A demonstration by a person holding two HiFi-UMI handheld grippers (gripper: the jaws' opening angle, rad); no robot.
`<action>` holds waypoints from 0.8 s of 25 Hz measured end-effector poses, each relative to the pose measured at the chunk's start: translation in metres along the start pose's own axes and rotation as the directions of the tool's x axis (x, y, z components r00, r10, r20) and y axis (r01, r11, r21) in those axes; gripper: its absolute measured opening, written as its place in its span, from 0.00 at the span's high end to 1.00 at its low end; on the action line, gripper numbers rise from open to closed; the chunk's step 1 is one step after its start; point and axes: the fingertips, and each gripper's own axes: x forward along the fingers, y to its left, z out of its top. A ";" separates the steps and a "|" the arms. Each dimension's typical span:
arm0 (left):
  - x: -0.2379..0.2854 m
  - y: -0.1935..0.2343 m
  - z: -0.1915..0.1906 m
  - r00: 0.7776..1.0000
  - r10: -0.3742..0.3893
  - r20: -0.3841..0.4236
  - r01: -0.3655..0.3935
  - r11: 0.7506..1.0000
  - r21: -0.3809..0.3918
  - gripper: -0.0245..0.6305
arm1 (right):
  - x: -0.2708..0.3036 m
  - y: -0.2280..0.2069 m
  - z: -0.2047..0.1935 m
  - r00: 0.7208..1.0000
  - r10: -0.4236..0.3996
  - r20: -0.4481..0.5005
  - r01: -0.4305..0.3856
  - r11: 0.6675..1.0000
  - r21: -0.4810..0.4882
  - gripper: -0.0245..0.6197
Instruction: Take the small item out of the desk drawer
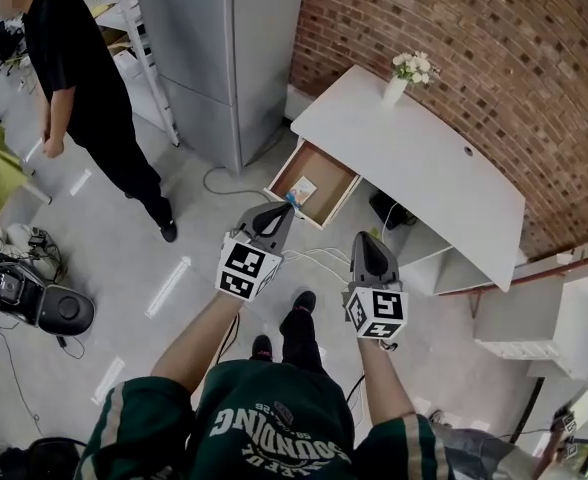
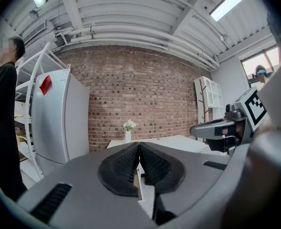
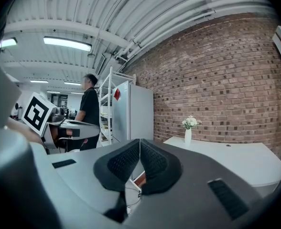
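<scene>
The white desk (image 1: 424, 158) stands against the brick wall, and its wooden drawer (image 1: 319, 206) is pulled open toward me. A small white item (image 1: 302, 190) lies inside it. My left gripper (image 1: 287, 208) is shut on nothing and hovers in the air, its tip over the drawer's near edge in the head view. My right gripper (image 1: 366, 238) is also shut and empty, held to the right, short of the desk front. In the left gripper view the pads (image 2: 126, 163) meet with nothing between them. The right gripper view shows the same, and a corner of the drawer (image 3: 138, 178) shows below the pads.
A vase of white flowers (image 1: 398, 83) stands at the desk's far left corner. A grey fridge (image 1: 229, 48) is left of the desk, with a person in black (image 1: 84, 78) beyond it. Cables (image 1: 309, 260) lie on the floor under the drawer. White shelves (image 1: 529, 318) stand at right.
</scene>
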 end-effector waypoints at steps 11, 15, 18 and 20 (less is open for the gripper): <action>0.090 0.031 -0.001 1.000 0.000 -0.029 0.001 1.000 0.011 0.94 | 0.085 -0.051 0.014 1.000 0.024 0.018 -0.024 1.000 -0.002 0.92; 0.125 0.045 0.006 0.999 0.014 -0.039 -0.013 1.000 0.011 0.94 | 0.121 -0.073 0.021 0.999 0.050 0.012 -0.050 0.999 0.003 0.92; 0.149 0.054 0.011 0.999 0.026 -0.045 -0.025 1.000 0.011 0.94 | 0.146 -0.089 0.026 0.997 0.073 0.009 -0.073 0.997 0.002 0.92; 0.162 0.060 0.013 0.998 0.037 -0.049 -0.036 0.999 0.010 0.94 | 0.162 -0.096 0.027 0.996 0.092 0.008 -0.092 0.996 0.008 0.92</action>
